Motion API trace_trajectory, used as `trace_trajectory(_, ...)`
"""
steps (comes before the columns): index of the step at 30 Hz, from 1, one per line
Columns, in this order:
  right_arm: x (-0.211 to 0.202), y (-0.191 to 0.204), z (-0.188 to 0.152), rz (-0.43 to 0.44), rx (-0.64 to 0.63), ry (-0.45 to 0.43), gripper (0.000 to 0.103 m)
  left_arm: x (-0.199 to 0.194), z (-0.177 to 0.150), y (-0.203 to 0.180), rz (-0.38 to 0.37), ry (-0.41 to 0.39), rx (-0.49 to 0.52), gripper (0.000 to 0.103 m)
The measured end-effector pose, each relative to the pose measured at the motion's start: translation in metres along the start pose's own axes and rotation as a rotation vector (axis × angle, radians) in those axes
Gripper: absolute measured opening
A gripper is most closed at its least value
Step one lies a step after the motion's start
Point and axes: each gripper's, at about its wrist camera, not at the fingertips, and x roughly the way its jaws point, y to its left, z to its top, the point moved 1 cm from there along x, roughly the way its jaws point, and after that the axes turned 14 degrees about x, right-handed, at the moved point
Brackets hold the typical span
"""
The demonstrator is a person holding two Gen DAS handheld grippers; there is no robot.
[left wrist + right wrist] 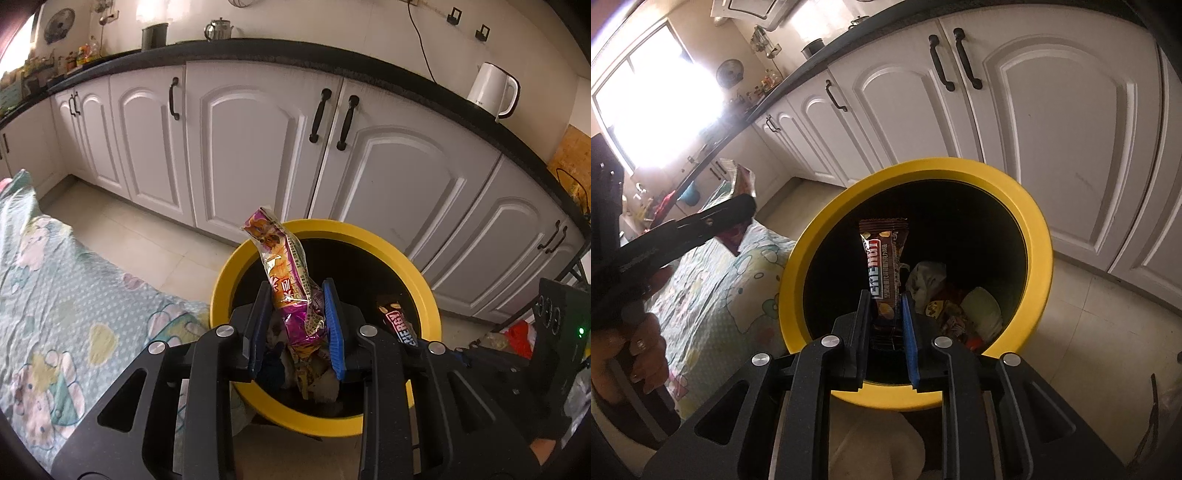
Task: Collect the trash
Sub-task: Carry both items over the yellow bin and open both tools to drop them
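White kitchen cabinets [258, 147] back a yellow-rimmed bin [1039, 236] holding crumpled wrappers [960, 302]. Over it, left claw [297, 314] grips a purple snack wrapper [284, 273]; right claw [886, 314] pinches a chocolate bar [882, 266].

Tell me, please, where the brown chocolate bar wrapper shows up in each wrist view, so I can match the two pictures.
Left wrist view: the chocolate bar wrapper is right of centre, over the bin opening, partly hidden behind the left gripper.
Right wrist view: the wrapper stands upright at centre, clamped in the right gripper.
Shared landmark: the yellow bin in front of the white cabinets.
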Motion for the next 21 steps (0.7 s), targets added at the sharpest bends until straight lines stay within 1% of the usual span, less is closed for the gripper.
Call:
trace_trajectory(2,0.0,0.0,0.0,-0.003,-0.001,0.0,0.019,0.004,0.002,0.0,-0.004,0.007,-0.001,0.028)
trace_trajectory(3,-0.001,0.0,0.0,-0.004,-0.002,-0.001,0.021,0.006,0.003,0.001,-0.001,0.011,-0.004,0.031)
trace_trajectory(4,-0.002,-0.001,0.0,-0.007,-0.002,-0.004,0.023,0.007,0.004,0.001,-0.003,0.015,-0.007,0.038)
trace_trajectory(5,-0.002,-0.002,0.0,-0.01,0.0,-0.006,0.028,0.009,0.004,0.002,-0.006,0.019,-0.012,0.045)
trace_trajectory(6,-0.003,-0.003,0.0,-0.012,0.003,-0.009,0.034,0.009,0.004,0.004,-0.004,0.023,-0.018,0.047)
trace_trajectory(8,-0.008,-0.005,0.001,-0.011,0.016,-0.015,0.038,0.006,0.002,0.007,0.004,0.024,-0.027,0.058)
trace_trajectory(10,-0.014,-0.006,0.001,-0.014,0.016,-0.028,0.039,0.002,-0.001,0.011,0.009,0.028,-0.04,0.063)
trace_trajectory(12,-0.02,-0.006,0.001,-0.018,0.016,-0.042,0.047,-0.003,-0.004,0.015,0.015,0.026,-0.044,0.069)
trace_trajectory(14,-0.028,-0.004,-0.001,-0.016,0.015,-0.063,0.052,-0.013,-0.009,0.019,0.026,0.02,-0.044,0.079)
trace_trajectory(16,-0.037,0.001,-0.002,-0.022,0.002,-0.08,0.06,-0.021,-0.014,0.023,0.031,0.014,-0.048,0.084)
trace_trajectory(18,-0.043,0.006,-0.003,-0.023,-0.008,-0.099,0.073,-0.033,-0.021,0.026,0.051,0.007,-0.048,0.091)
trace_trajectory(19,-0.048,0.01,-0.005,-0.02,-0.014,-0.111,0.075,-0.038,-0.023,0.028,0.063,0.001,-0.049,0.092)
trace_trajectory(21,-0.054,0.018,-0.006,-0.019,-0.028,-0.13,0.086,-0.051,-0.028,0.031,0.084,-0.014,-0.056,0.092)
